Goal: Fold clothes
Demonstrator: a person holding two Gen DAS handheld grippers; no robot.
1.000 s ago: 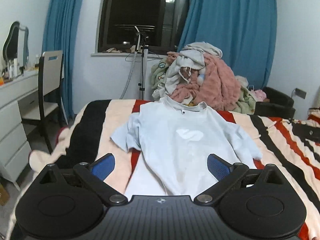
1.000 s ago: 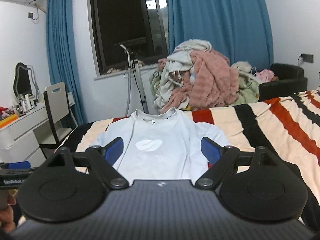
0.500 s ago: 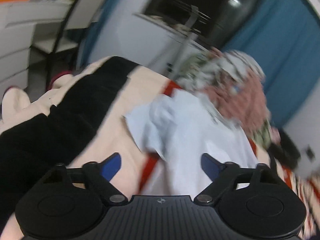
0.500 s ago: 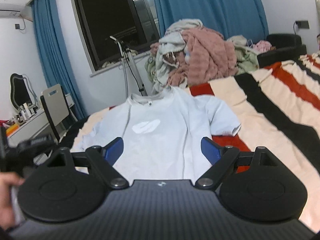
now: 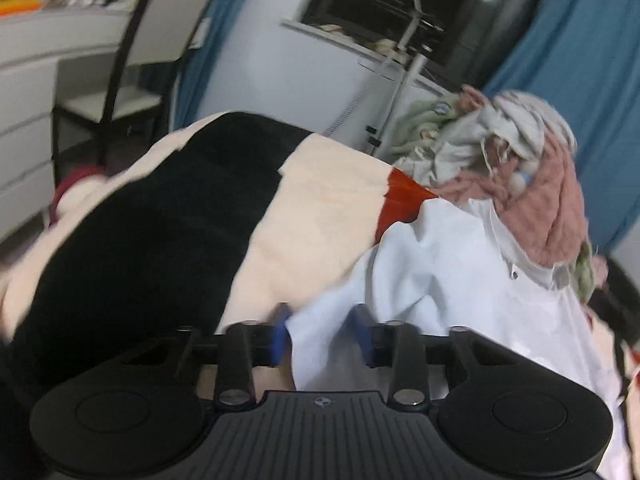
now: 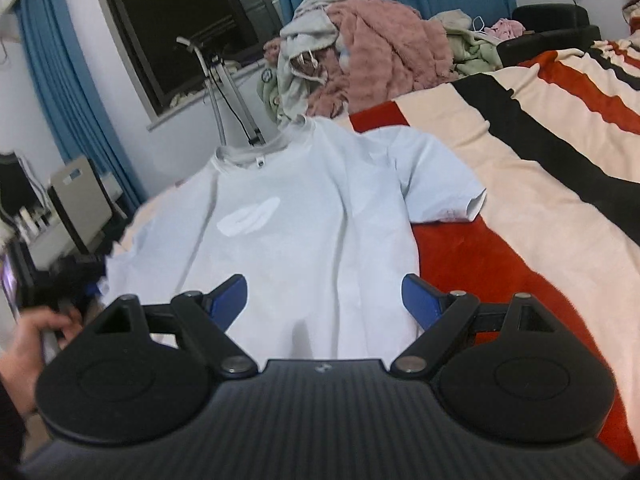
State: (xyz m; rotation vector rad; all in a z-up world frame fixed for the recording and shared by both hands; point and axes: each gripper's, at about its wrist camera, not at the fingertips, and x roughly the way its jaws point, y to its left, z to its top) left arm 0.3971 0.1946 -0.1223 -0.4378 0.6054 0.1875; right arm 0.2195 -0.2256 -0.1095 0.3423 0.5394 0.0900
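A light-blue T-shirt [image 6: 304, 216] lies flat, front up, on the striped blanket [image 6: 520, 200], collar toward the window. My left gripper [image 5: 320, 332] is low at the shirt's left sleeve [image 5: 324, 312]. Its jaws are closing with the sleeve's end between the blue pads [image 5: 280, 334], which still stand a little apart. In the right wrist view that gripper is a dark blur [image 6: 76, 276] by a hand [image 6: 32, 336]. My right gripper [image 6: 324, 296] hangs open over the shirt's lower half, with nothing between its fingers. The right sleeve [image 6: 444, 192] lies spread out.
A tall pile of pink, grey and green clothes [image 6: 372, 40] sits at the bed's far edge behind the collar. A tripod stand [image 6: 224, 80] is by the window. A chair [image 5: 152, 40] and a white desk [image 5: 24, 80] stand left of the bed.
The left gripper swung left and down to the shirt's left sleeve, and its jaws narrowed around it. The right gripper sank closer to the shirt and rolled a little, still open.
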